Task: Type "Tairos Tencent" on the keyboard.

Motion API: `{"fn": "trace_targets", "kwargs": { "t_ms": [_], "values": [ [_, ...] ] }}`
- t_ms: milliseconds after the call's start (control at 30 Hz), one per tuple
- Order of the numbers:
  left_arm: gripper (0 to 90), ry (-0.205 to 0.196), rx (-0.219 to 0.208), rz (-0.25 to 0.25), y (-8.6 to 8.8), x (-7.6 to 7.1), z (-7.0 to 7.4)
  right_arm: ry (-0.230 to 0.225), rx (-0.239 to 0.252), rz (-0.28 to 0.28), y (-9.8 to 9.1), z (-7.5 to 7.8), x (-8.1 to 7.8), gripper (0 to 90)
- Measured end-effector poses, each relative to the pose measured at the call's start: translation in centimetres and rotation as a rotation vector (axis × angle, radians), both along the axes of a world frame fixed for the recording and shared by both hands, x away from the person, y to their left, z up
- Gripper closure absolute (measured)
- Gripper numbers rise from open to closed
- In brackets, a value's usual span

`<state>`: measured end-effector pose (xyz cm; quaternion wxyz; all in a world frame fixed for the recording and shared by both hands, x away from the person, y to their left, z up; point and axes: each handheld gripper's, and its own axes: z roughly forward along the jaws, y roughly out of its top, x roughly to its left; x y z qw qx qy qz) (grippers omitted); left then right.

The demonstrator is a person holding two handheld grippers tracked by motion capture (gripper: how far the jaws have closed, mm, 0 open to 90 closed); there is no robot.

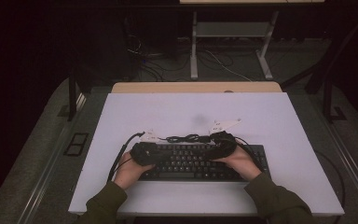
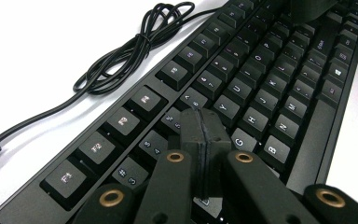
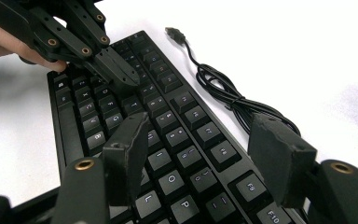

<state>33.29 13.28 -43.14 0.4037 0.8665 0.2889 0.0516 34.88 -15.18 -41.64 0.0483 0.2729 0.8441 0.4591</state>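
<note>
A black keyboard [image 1: 200,162] lies across the near part of the white table top [image 1: 261,116]. Its black cable [image 2: 130,51] is bundled in loops just behind it, with the USB plug [image 3: 175,33] lying loose on the table. My left gripper [image 2: 205,140] is shut with nothing between its pads, and its tip hovers over the upper letter and number rows. From the right gripper view, the left gripper [image 3: 121,72] points down at the keys. My right gripper [image 3: 203,154] stands open over the keyboard's right half, holding nothing. In the high view the left gripper [image 1: 154,154] and right gripper [image 1: 214,148] face each other over the keys.
A wooden desk edge [image 1: 196,87] runs behind the white top. Beyond it on the dark floor are table legs [image 1: 194,46] and loose cables [image 1: 223,63]. Bare white surface lies behind and beside the keyboard.
</note>
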Motion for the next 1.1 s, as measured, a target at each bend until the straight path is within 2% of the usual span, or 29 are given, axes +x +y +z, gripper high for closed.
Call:
{"fn": "trace_targets", "kwargs": {
  "t_ms": [533,1100],
  "values": [
    [89.5,0.006,0.014,-0.010,0.03,0.06,-0.16,-0.002,-0.001,-0.002,0.00,0.00,0.01,37.4],
    [89.4,-0.008,-0.031,0.012,0.39,-0.11,0.48,-0.001,-0.002,-0.003,0.04,-0.03,0.02,37.5]
  ]
}}
